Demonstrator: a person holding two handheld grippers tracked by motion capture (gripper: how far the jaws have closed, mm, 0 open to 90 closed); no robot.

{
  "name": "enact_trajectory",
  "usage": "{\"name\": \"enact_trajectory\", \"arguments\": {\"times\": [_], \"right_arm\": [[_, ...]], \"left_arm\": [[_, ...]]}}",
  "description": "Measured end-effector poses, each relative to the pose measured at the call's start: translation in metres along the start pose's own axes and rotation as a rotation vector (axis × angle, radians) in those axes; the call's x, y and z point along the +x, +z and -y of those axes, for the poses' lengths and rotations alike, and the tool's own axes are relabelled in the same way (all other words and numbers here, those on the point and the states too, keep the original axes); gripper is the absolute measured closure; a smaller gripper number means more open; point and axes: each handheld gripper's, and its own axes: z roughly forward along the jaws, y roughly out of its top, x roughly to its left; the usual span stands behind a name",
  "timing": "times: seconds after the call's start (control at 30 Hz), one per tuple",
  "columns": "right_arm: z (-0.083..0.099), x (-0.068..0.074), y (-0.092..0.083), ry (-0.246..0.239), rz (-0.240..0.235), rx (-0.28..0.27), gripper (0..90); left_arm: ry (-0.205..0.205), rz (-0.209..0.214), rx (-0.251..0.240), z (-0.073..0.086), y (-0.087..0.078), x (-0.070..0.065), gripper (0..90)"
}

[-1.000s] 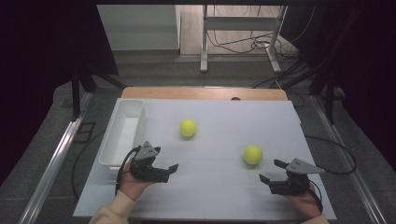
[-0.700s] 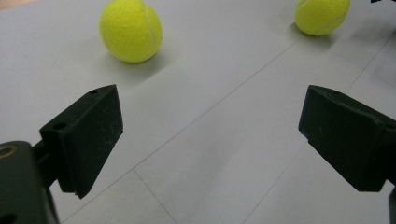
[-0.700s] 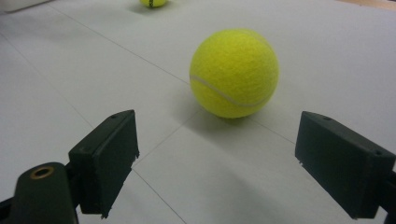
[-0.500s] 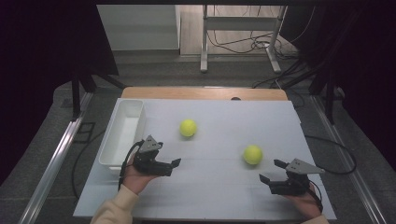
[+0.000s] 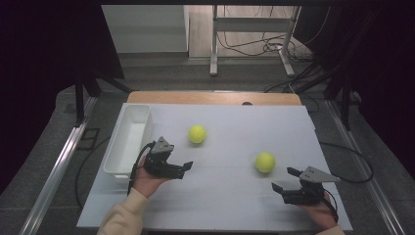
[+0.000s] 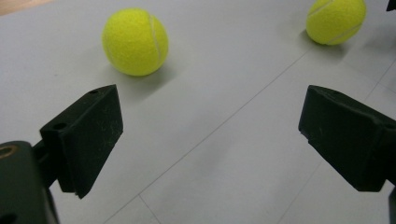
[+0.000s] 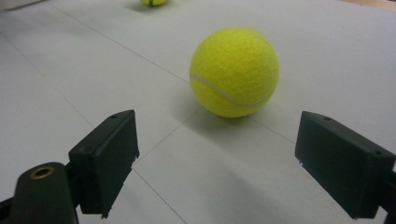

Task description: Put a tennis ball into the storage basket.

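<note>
Jaws apart near tennis balls (image 5: 197,134)

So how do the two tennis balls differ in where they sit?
The far ball lies left of centre, close to the white bin and ahead of the left gripper; the near ball lies further right, closer to the person, just ahead of the right gripper. Both are yellow, loose on the table, with neither gripped; both grippers are open.

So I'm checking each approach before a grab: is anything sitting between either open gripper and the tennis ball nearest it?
Nothing visible. The left gripper has bare table up to the far ball; the right gripper likewise faces the near ball across open surface. The white bin lies off to the left gripper's side.
</note>
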Motion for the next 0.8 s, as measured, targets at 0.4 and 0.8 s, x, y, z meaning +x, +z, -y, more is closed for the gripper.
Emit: {"name": "enact_trajectory", "arguments": {"times": [0.4,0.8], "right_arm": [[0.0,0.0,0.0,-0.002,-0.001,0.002,14.0],[0.0,0.0,0.001,-0.002,0.0,0.004,14.0]], "left_arm": [[-0.007,-0.005,0.011,-0.01,0.008,0.006,6.9],[-0.019,-0.015,0.031,-0.016,0.021,0.013,6.9]]}}
